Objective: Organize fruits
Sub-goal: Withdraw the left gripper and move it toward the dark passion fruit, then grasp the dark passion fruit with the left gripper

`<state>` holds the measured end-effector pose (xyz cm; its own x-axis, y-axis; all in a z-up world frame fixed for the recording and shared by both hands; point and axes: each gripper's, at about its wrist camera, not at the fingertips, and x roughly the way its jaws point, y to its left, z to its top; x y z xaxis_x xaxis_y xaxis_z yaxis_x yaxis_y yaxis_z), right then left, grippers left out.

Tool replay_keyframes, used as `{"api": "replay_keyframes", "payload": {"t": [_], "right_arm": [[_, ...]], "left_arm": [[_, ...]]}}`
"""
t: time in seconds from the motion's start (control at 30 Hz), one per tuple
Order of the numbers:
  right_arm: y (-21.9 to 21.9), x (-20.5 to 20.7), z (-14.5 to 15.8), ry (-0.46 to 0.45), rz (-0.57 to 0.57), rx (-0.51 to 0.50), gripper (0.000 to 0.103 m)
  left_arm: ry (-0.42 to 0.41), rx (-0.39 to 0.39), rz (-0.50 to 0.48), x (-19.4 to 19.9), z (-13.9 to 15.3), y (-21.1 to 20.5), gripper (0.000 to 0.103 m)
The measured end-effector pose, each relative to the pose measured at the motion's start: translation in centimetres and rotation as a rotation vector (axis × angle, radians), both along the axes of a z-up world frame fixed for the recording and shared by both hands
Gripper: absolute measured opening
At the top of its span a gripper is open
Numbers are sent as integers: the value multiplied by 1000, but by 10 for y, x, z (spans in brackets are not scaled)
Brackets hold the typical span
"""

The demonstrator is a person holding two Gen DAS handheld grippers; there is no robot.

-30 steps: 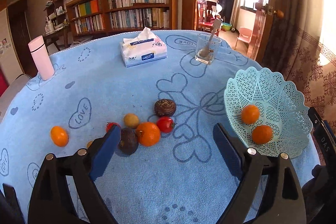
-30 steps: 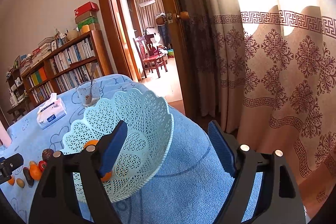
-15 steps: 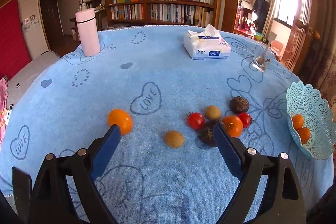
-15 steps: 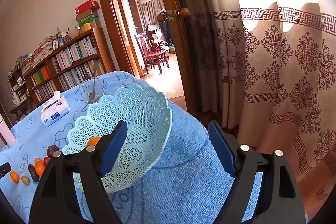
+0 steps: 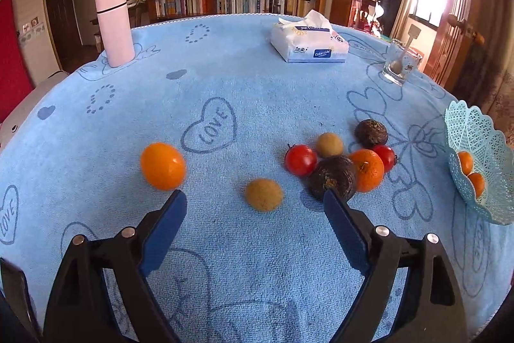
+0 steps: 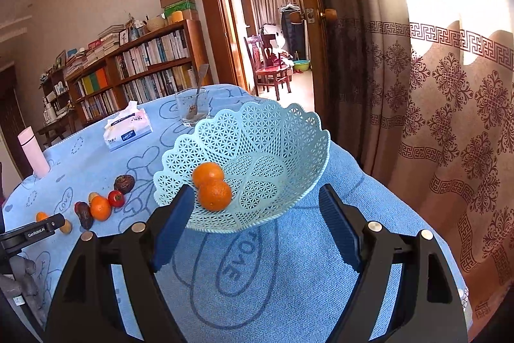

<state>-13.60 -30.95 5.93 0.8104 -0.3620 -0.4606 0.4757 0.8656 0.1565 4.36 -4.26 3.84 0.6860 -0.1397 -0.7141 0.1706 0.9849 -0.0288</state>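
Note:
Loose fruit lies on the blue tablecloth (image 5: 225, 79): a lone orange (image 5: 163, 165), a tan round fruit (image 5: 264, 194), and a cluster of two tomatoes (image 5: 300, 159), two dark fruits (image 5: 334, 177), another tan fruit (image 5: 329, 144) and an orange (image 5: 367, 170). My left gripper (image 5: 253, 196) hovers over the tan fruit, which shows between the fingertips untouched; the jaws are closing slightly. The mint lattice basket (image 6: 273, 130) holds two oranges (image 6: 214, 195). My right gripper (image 6: 255, 192) is open just in front of it, holding nothing.
A pink flask (image 5: 114, 26), a tissue pack (image 5: 310, 42) and a glass with a spoon (image 5: 400, 66) stand toward the far side. The basket (image 5: 478, 134) sits near the table's right edge, beside a patterned curtain (image 6: 449, 118) and an open doorway (image 6: 273, 37).
The left view has swung left and dropped closer to the cloth, so the lone orange and tan fruit now lie near its fingertips. The right gripper has shifted, bringing the basket between its fingers.

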Motion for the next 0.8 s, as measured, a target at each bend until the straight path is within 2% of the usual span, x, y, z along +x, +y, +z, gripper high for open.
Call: {"api": "replay_keyframes", "payload": {"t": [0.1,0.33,0.5,0.8], "right_arm": [[11,2,-3,23,26,-2,81],[32,8,-7,67,72,-15,81],[40,13,-11,92,87,-19,81],[55,22,-13,126,116,-43,81]], "left_arm": [[7,-1,-46,3,-3,-11,81],[-16,23,-99,12,-5,-26,78],[-31,45,-185,19,-7,-37,74],[-5,1,-308,28,-13,-46,60]]}}
